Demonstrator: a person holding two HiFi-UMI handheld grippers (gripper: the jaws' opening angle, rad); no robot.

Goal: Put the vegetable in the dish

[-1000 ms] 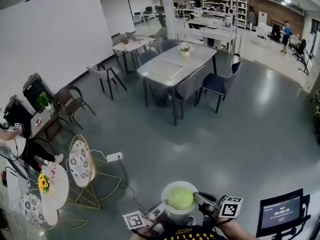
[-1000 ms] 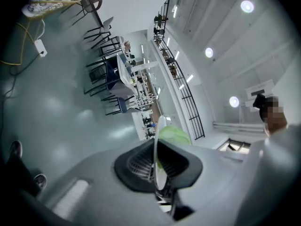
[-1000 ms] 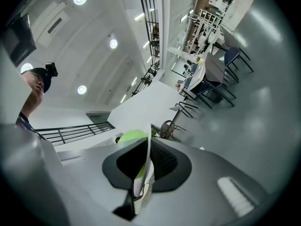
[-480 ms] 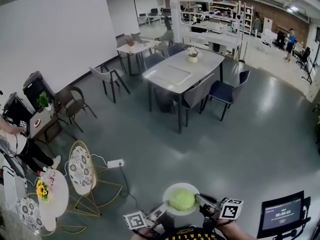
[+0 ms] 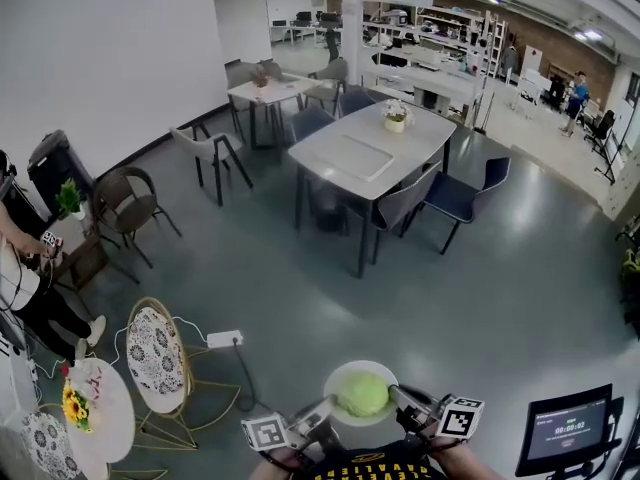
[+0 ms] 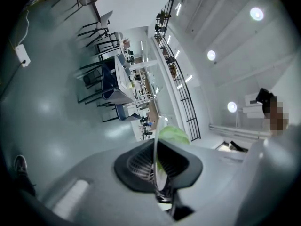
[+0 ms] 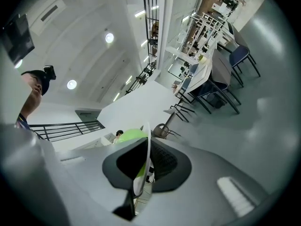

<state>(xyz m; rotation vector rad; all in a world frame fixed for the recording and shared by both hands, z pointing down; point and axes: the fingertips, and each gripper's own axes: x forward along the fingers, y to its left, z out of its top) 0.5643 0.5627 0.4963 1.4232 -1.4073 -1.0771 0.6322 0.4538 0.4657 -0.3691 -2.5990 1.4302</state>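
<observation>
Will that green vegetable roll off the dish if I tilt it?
Quite possibly: the vegetable looks rounded and loose on the shallow dish, so it may roll. The dish seems rigid, pinched at opposite rims by the left gripper and right gripper.

we see the dish (image 5: 338,373) as smooth and white, glossy along its thin rim; ceramic or plastic, we cannot tell. the vegetable (image 5: 361,395) looks leafy, crinkled and matt. the left gripper (image 5: 318,414) and right gripper (image 5: 403,400) have smooth matt grey plastic bodies; the pads (image 6: 136,164) of their jaws are dark, ribbed, rubber-like. the floor (image 5: 500,298) is smooth, polished grey, mirroring the lamps. the chair (image 5: 157,343) has a thin brass-coloured metal frame and patterned cloth.
</observation>
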